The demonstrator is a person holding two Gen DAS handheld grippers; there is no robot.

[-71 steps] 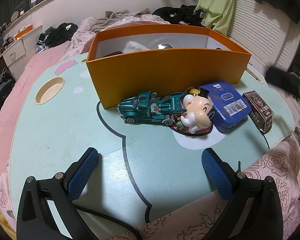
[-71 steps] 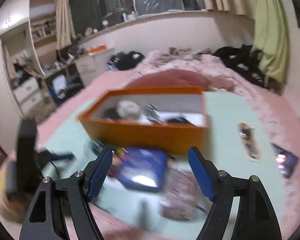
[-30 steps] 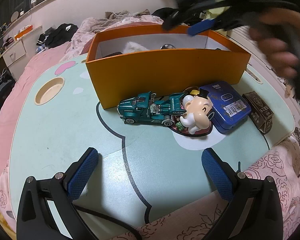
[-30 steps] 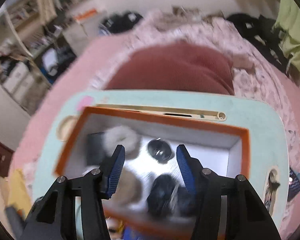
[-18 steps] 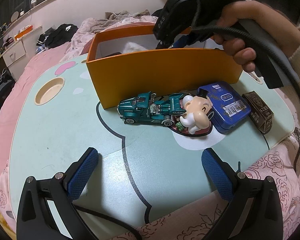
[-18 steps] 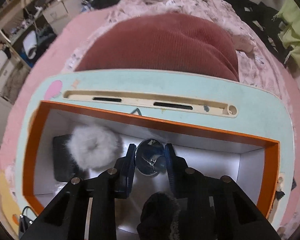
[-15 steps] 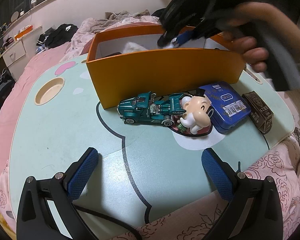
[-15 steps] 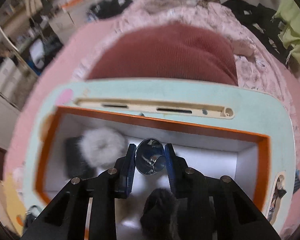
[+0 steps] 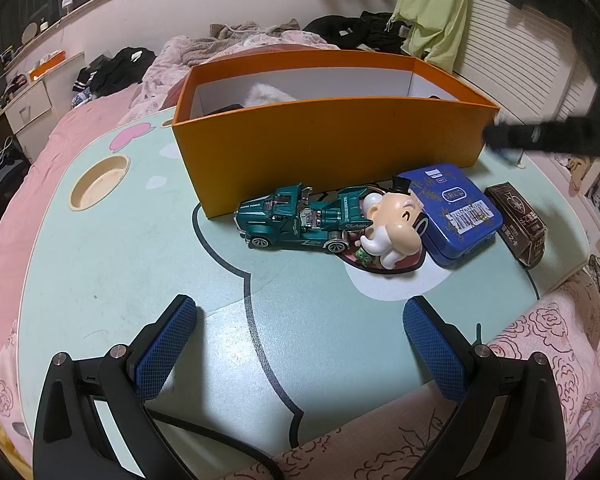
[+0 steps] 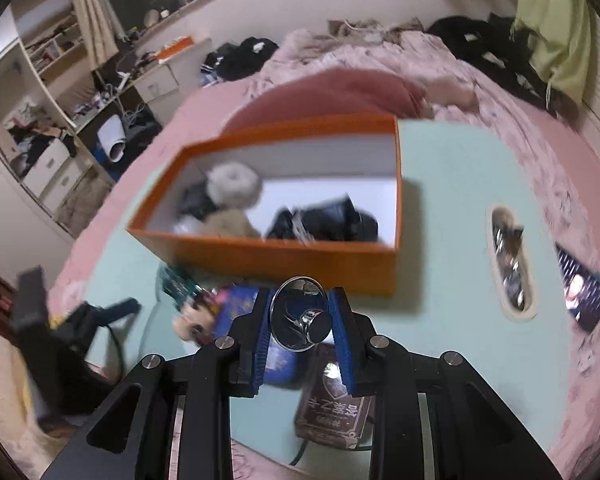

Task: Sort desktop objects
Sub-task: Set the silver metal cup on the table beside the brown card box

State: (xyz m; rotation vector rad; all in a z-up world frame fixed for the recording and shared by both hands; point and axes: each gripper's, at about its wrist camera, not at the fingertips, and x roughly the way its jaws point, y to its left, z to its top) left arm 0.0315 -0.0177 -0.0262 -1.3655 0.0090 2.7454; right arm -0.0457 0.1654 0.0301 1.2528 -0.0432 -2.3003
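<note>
Right gripper (image 10: 300,322): clamped on a small shiny metal cup (image 10: 300,320), blue pads pressing its two sides, with the mouth turned up and away and the round base facing the camera. A side pinch suits it, I judge, since the flared rim gives the pads something to bear against.
Metal cup, place: held in the air just this side of the orange box (image 10: 284,256), over the blue tin (image 10: 240,304) and the dark card box (image 10: 332,404) that lie directly below the fingertips.
Orange box: ahead of the right gripper, open-topped, holding a grey fluffy ring (image 10: 232,184), a beige fluffy piece and some black items; blur keeps me from naming the black ones. It looks like the collecting bin, hence its central spot on the table.
Left gripper (image 9: 300,344): jaws wide apart, nothing between them, low over the near edge of the mint lap table (image 9: 100,260). Probably parked there to stay out of the right hand's way.
Ahead of the left gripper: a green toy truck (image 9: 300,224) touching a pale cartoon figurine (image 9: 392,228), the tin just to their right, the card box beyond, all lined up against the box's near wall.
Step in hand: the cup seems to be travelling from the box toward the table's loose items, so it is likely being re-sorted rather than stored.
Risk: a smooth, curved cup may twist or slip in a two-point pinch.
</note>
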